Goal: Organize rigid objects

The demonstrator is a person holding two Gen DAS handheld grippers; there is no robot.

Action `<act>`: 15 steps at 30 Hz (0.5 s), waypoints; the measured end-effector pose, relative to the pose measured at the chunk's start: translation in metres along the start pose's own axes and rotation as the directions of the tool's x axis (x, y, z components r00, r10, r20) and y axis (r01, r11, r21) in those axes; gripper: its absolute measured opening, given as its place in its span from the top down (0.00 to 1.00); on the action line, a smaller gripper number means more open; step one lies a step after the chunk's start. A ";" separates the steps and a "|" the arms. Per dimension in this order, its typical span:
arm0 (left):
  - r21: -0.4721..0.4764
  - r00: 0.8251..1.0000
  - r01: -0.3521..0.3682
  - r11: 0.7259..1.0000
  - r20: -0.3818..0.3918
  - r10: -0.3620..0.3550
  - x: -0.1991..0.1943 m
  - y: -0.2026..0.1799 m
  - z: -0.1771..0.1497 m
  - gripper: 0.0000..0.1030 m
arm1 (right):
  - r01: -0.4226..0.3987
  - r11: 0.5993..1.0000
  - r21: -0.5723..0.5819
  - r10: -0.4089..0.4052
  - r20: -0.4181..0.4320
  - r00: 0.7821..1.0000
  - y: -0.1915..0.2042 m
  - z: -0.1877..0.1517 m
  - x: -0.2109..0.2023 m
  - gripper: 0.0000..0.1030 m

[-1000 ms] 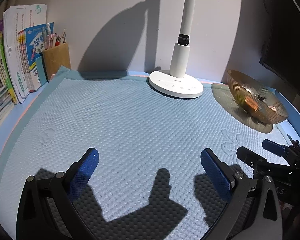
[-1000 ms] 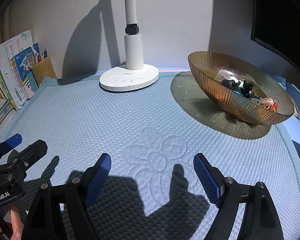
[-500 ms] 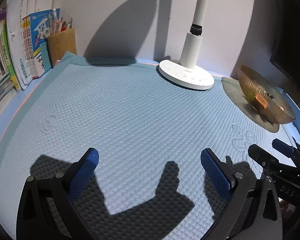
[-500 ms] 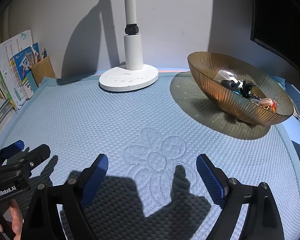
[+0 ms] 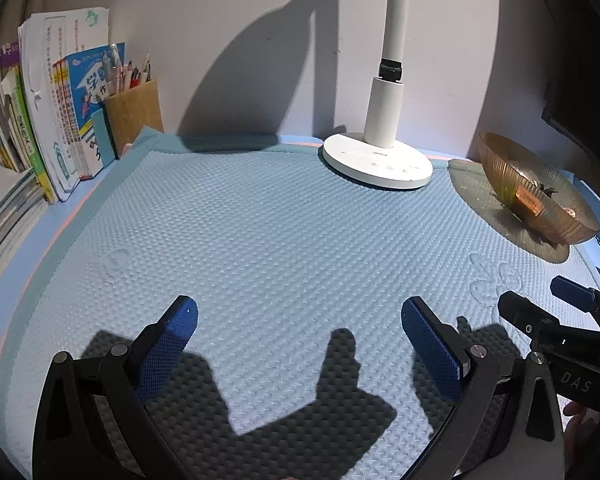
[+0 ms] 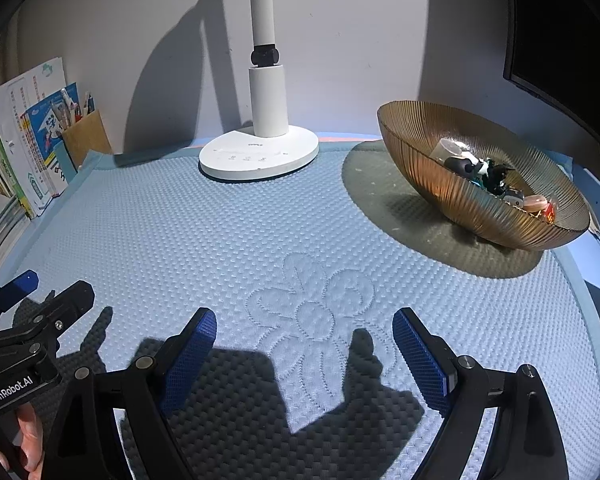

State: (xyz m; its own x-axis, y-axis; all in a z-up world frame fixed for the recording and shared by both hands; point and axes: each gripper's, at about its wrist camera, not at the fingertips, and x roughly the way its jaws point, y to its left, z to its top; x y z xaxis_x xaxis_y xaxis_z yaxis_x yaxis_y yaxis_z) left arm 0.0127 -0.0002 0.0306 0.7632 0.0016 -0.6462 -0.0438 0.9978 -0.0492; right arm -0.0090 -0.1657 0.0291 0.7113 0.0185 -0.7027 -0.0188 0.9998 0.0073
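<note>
On left wrist view: your left hand-held gripper (image 5: 300,340) wide open, nothing between pads, over blue mat (image 5: 280,240) on desk. Amber bowl (image 5: 536,196) far right on mat, small objects inside barely visible. White lamp (image 5: 380,160) at back, books (image 5: 48,120) and pen holder (image 5: 134,114) far left.

On right wrist view: your right hand-held gripper (image 6: 304,344) wide open, empty, above flower stitching. Bowl (image 6: 480,188) at right holds small objects (image 6: 484,176). Left hand-held gripper at lower left edge, fingers of your hand (image 6: 28,444) below it.

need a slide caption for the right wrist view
Open right claw hovers over blue mat; small items sit in amber bowl beside white lamp.
</note>
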 end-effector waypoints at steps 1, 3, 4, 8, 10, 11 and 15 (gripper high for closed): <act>-0.002 1.000 0.003 1.000 0.000 -0.003 0.000 0.000 0.000 0.01 | -0.001 1.000 -0.001 0.001 -0.001 1.000 0.000 0.000 0.000 0.14; -0.008 1.000 0.013 1.000 -0.003 -0.013 0.001 0.002 0.000 0.01 | -0.001 1.000 -0.002 0.001 -0.001 1.000 -0.001 0.000 0.001 0.14; -0.010 1.000 0.014 1.000 -0.004 -0.014 0.001 0.002 0.000 0.01 | -0.001 1.000 -0.002 0.001 -0.001 1.000 -0.001 0.000 0.001 0.14; -0.007 1.000 0.024 1.000 -0.010 -0.024 0.002 0.002 0.000 0.01 | -0.004 1.000 -0.006 0.004 -0.005 1.000 -0.001 0.000 0.002 0.14; -0.006 0.999 0.051 0.999 -0.010 -0.051 0.001 0.002 0.000 0.01 | -0.004 1.000 -0.005 0.004 -0.004 1.000 -0.001 0.000 0.002 0.14; -0.006 0.998 0.056 0.998 -0.009 -0.056 0.001 0.002 -0.001 0.01 | -0.003 1.000 -0.005 0.003 -0.004 1.000 0.000 0.000 0.001 0.14; -0.004 0.998 0.060 0.998 -0.018 -0.060 0.003 0.002 -0.001 0.01 | -0.003 1.000 -0.007 0.003 -0.004 1.000 0.001 0.000 0.002 0.14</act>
State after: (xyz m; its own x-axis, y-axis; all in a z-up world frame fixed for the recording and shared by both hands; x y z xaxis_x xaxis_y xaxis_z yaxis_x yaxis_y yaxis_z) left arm 0.0144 0.0021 0.0281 0.7530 -0.0591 -0.6554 -0.0004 0.9959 -0.0904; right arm -0.0080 -0.1651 0.0278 0.7080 0.0219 -0.7058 -0.0263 0.9996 0.0047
